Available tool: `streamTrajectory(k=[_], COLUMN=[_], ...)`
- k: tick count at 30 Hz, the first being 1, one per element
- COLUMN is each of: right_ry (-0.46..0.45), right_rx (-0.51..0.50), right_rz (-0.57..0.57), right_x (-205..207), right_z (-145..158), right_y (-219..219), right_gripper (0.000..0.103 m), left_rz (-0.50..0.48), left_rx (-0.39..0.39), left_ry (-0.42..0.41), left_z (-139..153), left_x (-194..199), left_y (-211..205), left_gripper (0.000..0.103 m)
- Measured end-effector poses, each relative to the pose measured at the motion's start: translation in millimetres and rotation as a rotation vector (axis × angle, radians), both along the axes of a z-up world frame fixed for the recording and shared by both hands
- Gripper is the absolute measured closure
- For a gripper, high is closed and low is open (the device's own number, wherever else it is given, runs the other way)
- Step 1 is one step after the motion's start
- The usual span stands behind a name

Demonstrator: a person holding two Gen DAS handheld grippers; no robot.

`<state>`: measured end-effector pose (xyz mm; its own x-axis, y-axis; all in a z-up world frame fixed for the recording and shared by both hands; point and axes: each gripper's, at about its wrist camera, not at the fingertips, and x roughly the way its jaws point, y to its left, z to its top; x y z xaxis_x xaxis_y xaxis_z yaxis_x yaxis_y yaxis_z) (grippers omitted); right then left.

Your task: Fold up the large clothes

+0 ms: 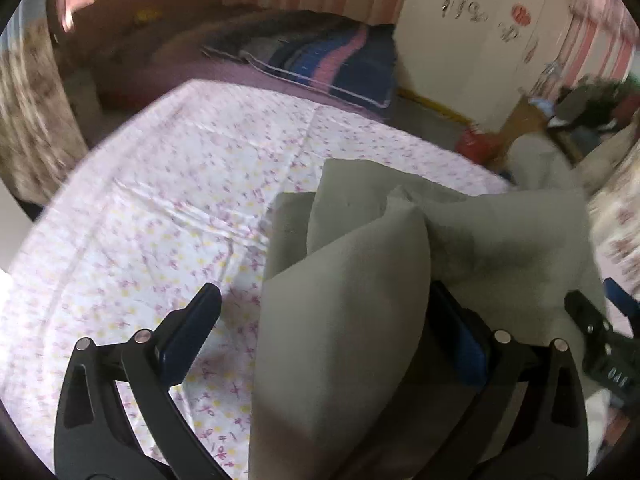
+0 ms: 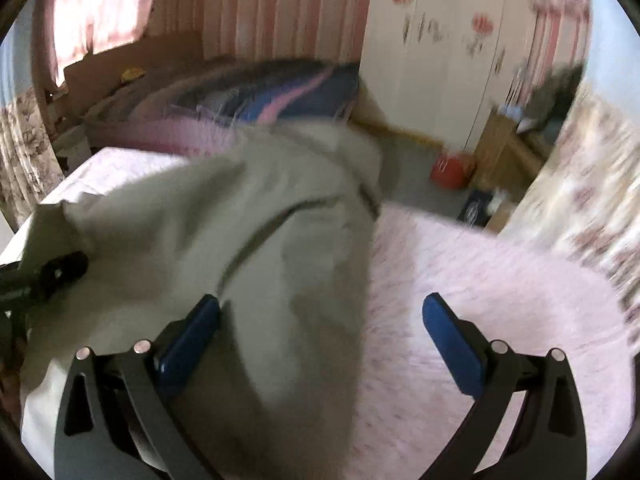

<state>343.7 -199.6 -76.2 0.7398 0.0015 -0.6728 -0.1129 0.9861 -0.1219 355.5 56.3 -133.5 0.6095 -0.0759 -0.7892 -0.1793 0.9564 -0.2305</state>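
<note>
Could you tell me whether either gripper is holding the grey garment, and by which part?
Neither: the left gripper and right gripper both stand open, with folds of the grey garment lying loose between their fingers.

I am looking into a home bedroom. A bed sheet (image 1: 160, 208) with a small pink floral print is covering the mattress in front of me, folded striped blankets (image 1: 320, 60) are lying on a second bed behind, pink-striped wallpaper (image 2: 280, 20) is lining the wall, and a white wardrobe (image 1: 472, 40) with flower decorations is standing alongside.
</note>
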Motion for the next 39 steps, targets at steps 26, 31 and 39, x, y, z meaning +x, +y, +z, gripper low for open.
streamTrajectory(k=[26,31,39], right_ry=[0.054,0.036,-0.008], right_rx=[0.126,0.087,0.116], right_rz=[0.004,-0.003,-0.016], right_x=[-156.1,-157.8,-168.7], right_z=[-34.6,-34.7,-31.0], right_y=[-25.2,-22.4,-27.7], right_gripper=[0.002,0.002,0.002], left_rz=[-0.118,-0.12,-0.114], left_rx=[0.109,0.13,0.138], left_ry=[-0.097,-0.095,-0.109], left_z=[5.5,1.7,2.6], left_x=[-171.4,-168.6,-171.4], left_y=[-25.0,-31.8,-33.9], left_gripper=[0.003,0.003,0.003])
